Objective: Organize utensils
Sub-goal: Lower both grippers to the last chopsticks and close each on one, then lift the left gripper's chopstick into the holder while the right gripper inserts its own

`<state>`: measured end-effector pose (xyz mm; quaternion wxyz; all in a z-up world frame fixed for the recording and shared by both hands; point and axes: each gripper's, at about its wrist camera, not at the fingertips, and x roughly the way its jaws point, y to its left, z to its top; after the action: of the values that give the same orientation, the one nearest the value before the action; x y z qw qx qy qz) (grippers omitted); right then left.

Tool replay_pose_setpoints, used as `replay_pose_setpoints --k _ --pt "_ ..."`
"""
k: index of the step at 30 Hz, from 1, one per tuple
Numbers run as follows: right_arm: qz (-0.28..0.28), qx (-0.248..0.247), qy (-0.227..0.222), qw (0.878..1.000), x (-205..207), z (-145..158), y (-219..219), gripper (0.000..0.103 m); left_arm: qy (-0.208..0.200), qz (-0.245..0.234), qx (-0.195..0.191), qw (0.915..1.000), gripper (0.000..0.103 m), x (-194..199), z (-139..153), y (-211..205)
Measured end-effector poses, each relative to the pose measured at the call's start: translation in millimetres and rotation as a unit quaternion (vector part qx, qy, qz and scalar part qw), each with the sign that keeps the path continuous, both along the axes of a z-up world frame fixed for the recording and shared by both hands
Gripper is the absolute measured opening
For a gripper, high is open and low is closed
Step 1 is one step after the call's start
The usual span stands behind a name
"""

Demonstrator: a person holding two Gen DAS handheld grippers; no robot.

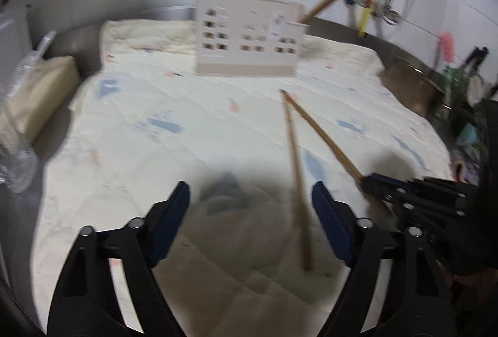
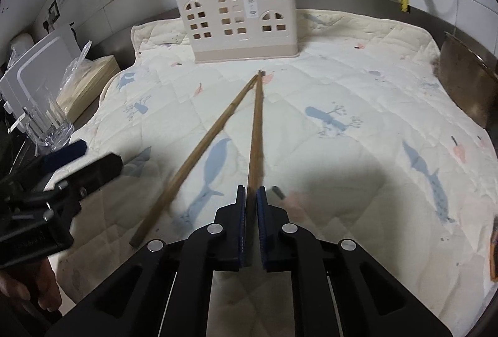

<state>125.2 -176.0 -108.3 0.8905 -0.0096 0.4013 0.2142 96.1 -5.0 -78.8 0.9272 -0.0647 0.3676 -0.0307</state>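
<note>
Quilted cloth printed with blue birds covered the steel counter, and a cream utensil holder with window cut-outs stood at its far edge against the tiled wall. Chopsticks already stood in the holder's left and right end compartments. Two more chopsticks lay in front of the holder, their far tips meeting just short of its base. The right gripper was clamped together on the near end of one chopstick, which pointed straight toward the holder. The second chopstick lay loose on the cloth, angling away from the holder. The left gripper hung over it with jaws apart, the stick between them nearer the right jaw, no pad pressing on it.

Judged risks: the right grip sat at the very end of its stick, so the stick could pivot or slip when lifted. The left jaws, off-centre over theirs, could push it aside rather than clamp it, disturbing the crossed tips.
</note>
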Motion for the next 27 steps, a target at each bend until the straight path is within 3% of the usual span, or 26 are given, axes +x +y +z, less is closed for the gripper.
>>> replay_pose_setpoints --k 4,11,23,27 --pt "-0.001 -0.002 0.006 1.000 -0.5 -5.0 -7.9 0.007 0.014 -0.038 -0.043 0.9983 0.051 5.2 -8.8 -11.0" --pt "0.007 0.006 0.008 1.000 -4.4 -7.7 -10.0 0.010 0.032 -0.065 -0.040 0.9966 0.023 15.4 -20.2 -27.1" --pt "0.012 0.010 0.005 1.000 -4.2 -9.1 -11.0 0.008 0.048 -0.058 -0.017 0.9970 0.017 21.6 -29.3 -32.8" --pt "0.012 0.007 0.001 1.000 -4.4 -8.2 -11.7 0.007 0.053 -0.055 -0.017 0.9969 0.007 23.1 -26.6 -29.7"
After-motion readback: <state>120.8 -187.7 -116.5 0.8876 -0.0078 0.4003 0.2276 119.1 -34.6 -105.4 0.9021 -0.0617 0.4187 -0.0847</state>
